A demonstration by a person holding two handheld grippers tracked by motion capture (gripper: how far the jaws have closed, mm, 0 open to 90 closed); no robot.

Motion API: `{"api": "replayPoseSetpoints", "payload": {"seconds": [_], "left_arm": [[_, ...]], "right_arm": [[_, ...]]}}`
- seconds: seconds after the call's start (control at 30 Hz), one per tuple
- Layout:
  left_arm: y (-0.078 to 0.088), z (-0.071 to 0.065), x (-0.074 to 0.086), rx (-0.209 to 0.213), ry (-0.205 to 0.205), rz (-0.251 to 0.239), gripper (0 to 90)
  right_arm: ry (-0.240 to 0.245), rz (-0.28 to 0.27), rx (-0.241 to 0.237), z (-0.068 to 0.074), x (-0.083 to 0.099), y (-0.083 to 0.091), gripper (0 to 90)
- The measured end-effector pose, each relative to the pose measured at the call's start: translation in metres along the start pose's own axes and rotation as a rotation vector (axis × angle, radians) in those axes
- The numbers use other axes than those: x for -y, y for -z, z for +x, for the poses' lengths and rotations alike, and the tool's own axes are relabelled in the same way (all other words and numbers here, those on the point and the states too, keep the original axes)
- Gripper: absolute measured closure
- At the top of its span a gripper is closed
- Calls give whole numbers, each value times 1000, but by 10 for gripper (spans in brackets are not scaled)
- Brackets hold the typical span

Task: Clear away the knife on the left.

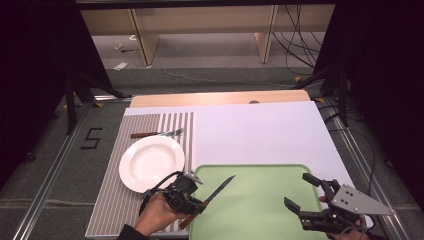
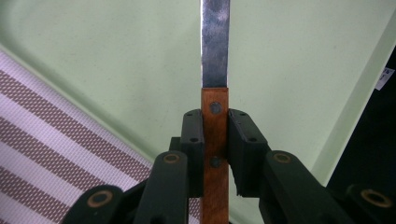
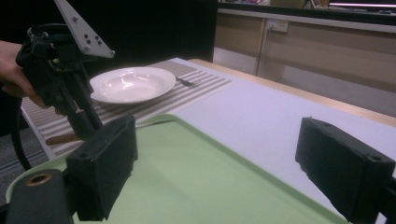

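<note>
Left gripper view: the left gripper (image 2: 215, 133) clamps the knife (image 2: 215, 84) by its wooden handle over the green tray (image 2: 116, 56). Right gripper (image 1: 302, 191) hangs open-jawed, holding nothing.

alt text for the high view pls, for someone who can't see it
Seen from above, the left claw grips a wooden-handled knife over the left edge of a green tray, while the right claw hovers open above the tray's right side. A white plate and a fork lie on a striped placemat to the left.

Grey carpet (image 1: 210, 75), wooden shelving (image 1: 200, 22)
</note>
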State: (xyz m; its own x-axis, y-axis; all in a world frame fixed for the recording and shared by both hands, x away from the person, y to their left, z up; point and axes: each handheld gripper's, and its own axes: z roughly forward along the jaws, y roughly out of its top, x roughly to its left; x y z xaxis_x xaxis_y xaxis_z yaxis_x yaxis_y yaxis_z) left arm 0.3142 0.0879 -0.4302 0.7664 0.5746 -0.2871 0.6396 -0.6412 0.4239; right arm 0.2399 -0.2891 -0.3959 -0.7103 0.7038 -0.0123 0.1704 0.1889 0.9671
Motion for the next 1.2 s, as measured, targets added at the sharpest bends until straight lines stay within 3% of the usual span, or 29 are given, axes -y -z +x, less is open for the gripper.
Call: {"api": "replayPoseSetpoints", "payload": {"seconds": [0.7,1.2], "left_arm": [[-23,-12,-15,43,-16,45,769],[-41,-14,-20,68,13,92,769]], "right_arm": [[-3,-3,0,0,0,0,138],[-8,-2,-3,-1,0,0,138]]}}
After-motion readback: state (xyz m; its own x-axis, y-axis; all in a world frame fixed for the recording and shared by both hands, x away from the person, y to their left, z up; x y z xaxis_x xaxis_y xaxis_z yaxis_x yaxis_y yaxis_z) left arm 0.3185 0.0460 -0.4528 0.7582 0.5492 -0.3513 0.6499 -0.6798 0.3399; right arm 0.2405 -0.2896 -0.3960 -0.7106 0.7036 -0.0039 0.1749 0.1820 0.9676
